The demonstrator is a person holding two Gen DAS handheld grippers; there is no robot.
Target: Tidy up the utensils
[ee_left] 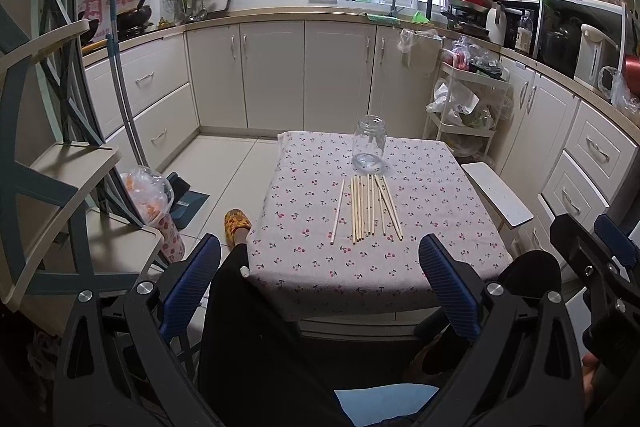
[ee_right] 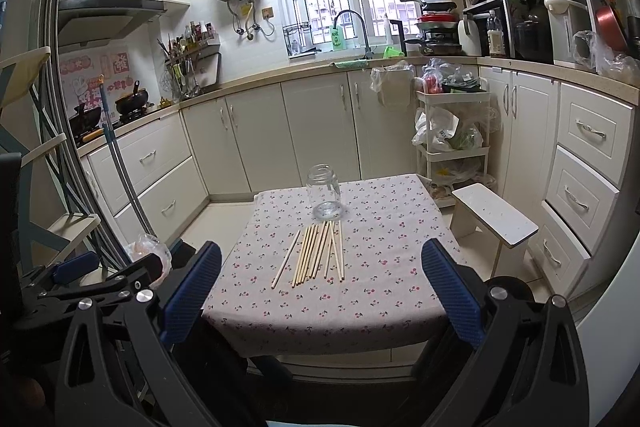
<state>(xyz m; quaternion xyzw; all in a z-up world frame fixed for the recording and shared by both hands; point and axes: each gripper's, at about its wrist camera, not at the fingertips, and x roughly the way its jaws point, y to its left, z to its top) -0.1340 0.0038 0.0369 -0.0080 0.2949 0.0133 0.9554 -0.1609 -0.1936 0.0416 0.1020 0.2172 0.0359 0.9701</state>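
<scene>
A small table [ee_left: 440, 211] covered by a cherry-print cloth stands in a kitchen, well ahead of both grippers. On it lie wooden chopsticks [ee_left: 370, 209], roughly parallel, running lengthwise away from the cameras; most are bunched side by side and touching, a few on the right cross one another, and a single chopstick [ee_left: 338, 211] lies slightly apart on the left of the bunch. A clear glass jar [ee_left: 369, 143] stands upright, lidless, just beyond the far ends of the chopsticks, near the table's far edge; nothing is visible inside it. The left gripper [ee_left: 320, 287] is held back from the near table edge, jaws spread wide, blue ribbed pads [ee_left: 192, 279] holding nothing. The right gripper [ee_right: 322, 291] is likewise short of the near edge, jaws wide, nothing between its pads [ee_right: 452, 291]. In the right wrist view the chopsticks [ee_right: 318, 253] and jar [ee_right: 324, 191] sit centred between the fingers. Each gripper appears at the margin of the other's view. A white stool [ee_right: 496, 217] stands just beside the table's right side. A white tiered cart [ee_right: 452, 147] loaded with bags stands against the cabinets beyond it. The person's foot in a yellow slipper [ee_left: 237, 221] rests on the floor at the table's left.
</scene>
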